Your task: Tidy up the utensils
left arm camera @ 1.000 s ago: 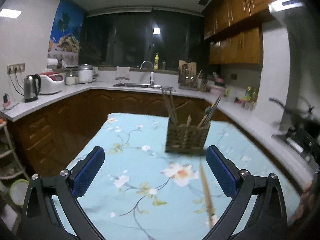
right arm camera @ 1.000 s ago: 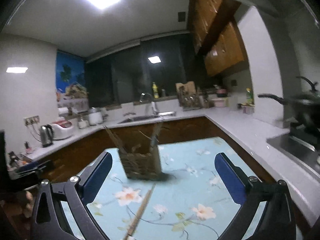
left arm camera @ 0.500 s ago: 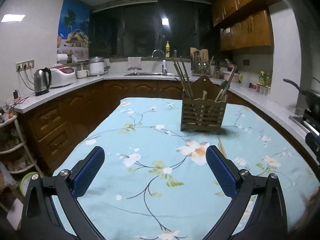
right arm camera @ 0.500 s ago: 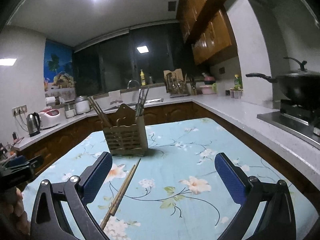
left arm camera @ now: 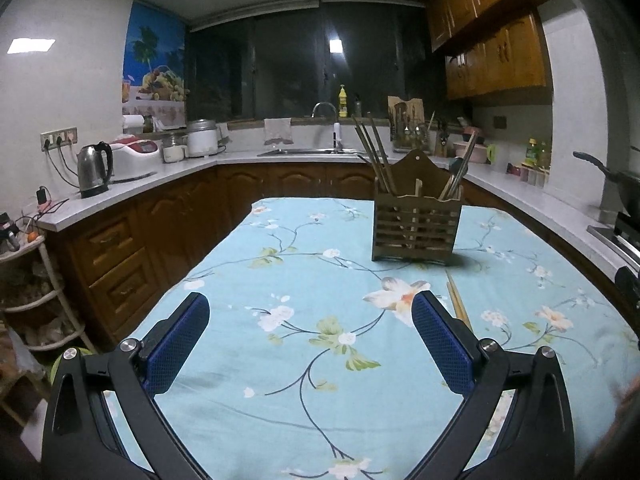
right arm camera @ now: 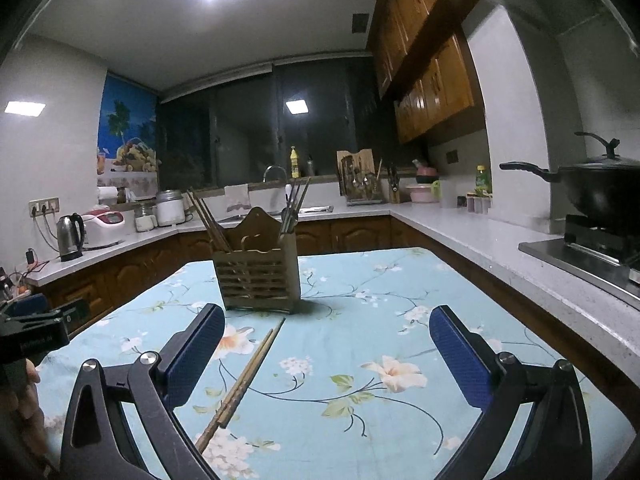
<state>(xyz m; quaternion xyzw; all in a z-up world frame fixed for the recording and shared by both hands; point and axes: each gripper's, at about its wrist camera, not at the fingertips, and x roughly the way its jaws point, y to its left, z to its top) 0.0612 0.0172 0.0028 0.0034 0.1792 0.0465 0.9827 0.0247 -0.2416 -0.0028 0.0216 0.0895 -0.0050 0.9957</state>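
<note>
A slatted wooden utensil holder (left arm camera: 416, 228) stands on the floral blue tablecloth (left arm camera: 304, 280), with chopsticks and spoons upright in it; it also shows in the right wrist view (right arm camera: 258, 280). A pair of wooden chopsticks (right arm camera: 240, 384) lies loose on the cloth in front of the holder, partly seen in the left wrist view (left arm camera: 458, 304). My left gripper (left arm camera: 310, 336) is open and empty above the near table. My right gripper (right arm camera: 326, 352) is open and empty, with the chopsticks near its left finger (right arm camera: 192, 356).
Countertops (left arm camera: 132, 184) wrap round the table with a kettle (left arm camera: 93, 172), rice cooker and sink (left arm camera: 308, 152). A black wok (right arm camera: 600, 188) sits on the stove at the right. The left gripper's body shows at the left edge of the right wrist view (right arm camera: 36, 332).
Both views have levelled and steadied. The holder sits higher and further off in each view, and more of the table shows. Both grippers stay open.
</note>
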